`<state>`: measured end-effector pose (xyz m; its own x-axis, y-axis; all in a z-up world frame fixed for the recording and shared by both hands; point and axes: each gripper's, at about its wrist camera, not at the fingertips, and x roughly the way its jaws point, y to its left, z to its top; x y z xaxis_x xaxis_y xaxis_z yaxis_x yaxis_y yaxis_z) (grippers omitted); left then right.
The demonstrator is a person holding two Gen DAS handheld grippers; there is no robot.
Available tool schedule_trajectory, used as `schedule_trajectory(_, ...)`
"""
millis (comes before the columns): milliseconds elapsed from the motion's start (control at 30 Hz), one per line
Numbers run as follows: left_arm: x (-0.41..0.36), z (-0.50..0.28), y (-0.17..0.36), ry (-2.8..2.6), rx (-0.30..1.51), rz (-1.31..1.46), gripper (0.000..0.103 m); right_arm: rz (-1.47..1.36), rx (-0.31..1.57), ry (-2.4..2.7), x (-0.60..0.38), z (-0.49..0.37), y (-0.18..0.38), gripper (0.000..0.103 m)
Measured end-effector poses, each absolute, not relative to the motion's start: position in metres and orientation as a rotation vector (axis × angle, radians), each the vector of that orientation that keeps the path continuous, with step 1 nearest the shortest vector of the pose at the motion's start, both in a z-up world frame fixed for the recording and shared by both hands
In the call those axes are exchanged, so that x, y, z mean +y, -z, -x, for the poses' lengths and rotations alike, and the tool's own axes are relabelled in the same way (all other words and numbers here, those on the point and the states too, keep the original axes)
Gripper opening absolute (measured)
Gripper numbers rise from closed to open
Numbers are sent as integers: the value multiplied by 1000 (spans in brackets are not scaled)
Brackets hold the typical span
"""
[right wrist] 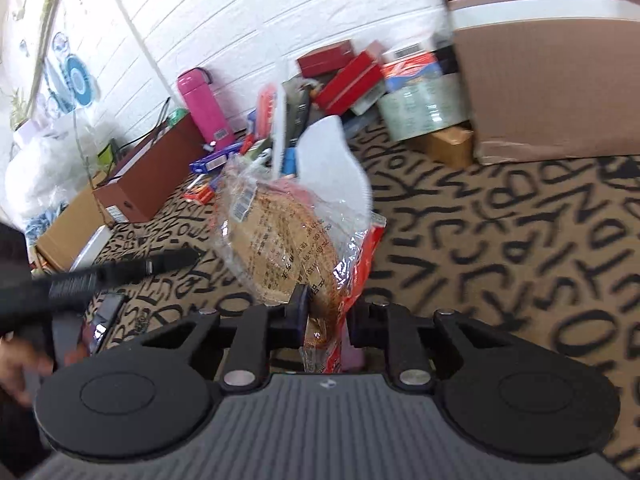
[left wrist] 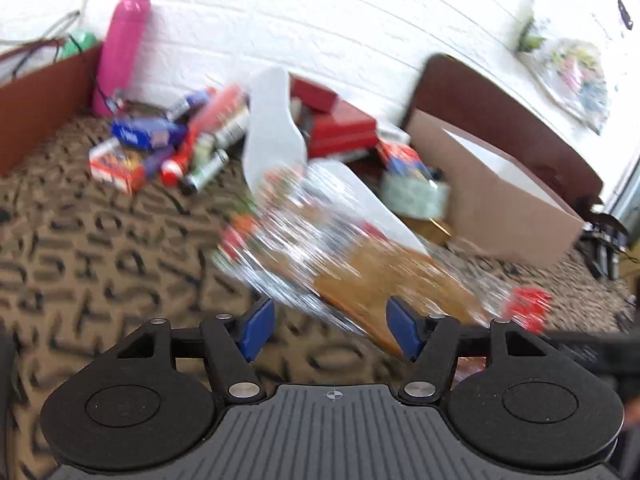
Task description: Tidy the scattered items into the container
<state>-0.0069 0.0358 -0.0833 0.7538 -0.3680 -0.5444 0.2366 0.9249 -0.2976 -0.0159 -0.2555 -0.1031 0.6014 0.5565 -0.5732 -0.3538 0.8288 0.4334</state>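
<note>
Your right hand-held gripper (right wrist: 324, 312) is clamped on the lower edge of the clear snack bag (right wrist: 288, 236), holding it up above the patterned carpet (right wrist: 500, 240). Your left hand-held gripper (left wrist: 332, 328) stands apart, pads off the bag (badly blurred in that view). The cardboard box (right wrist: 552, 80) sits by the wall, beyond the scattered packets (left wrist: 160, 140).

Snack bag (left wrist: 360, 248) motion-smeared, print unreadable; cardboard box (right wrist: 552, 80) cut by frame edge
</note>
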Motion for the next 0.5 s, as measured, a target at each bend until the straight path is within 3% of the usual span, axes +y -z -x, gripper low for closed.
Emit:
schedule_trajectory(167, 40, -37, 79, 326, 624, 186, 80, -311, 751, -489, -271, 17, 103, 24)
schedule_trajectory(233, 40, -53, 82, 369, 668, 204, 87, -312, 752, -483, -270, 16, 103, 24)
schedule_trajectory(367, 32, -65, 95, 406, 734, 197, 83, -305, 752, -469, -269, 13, 104, 28)
schedule_trajectory(400, 30, -64, 96, 393, 731, 183, 74, -303, 754, -463, -269, 12, 104, 30)
schedule_trajectory(433, 32, -62, 96, 384, 726, 181, 57, -300, 753, -455, -270, 12, 104, 31)
schedule_trajectory(500, 39, -59, 93, 378, 725, 199, 43, -297, 754, -436, -272, 12, 104, 41)
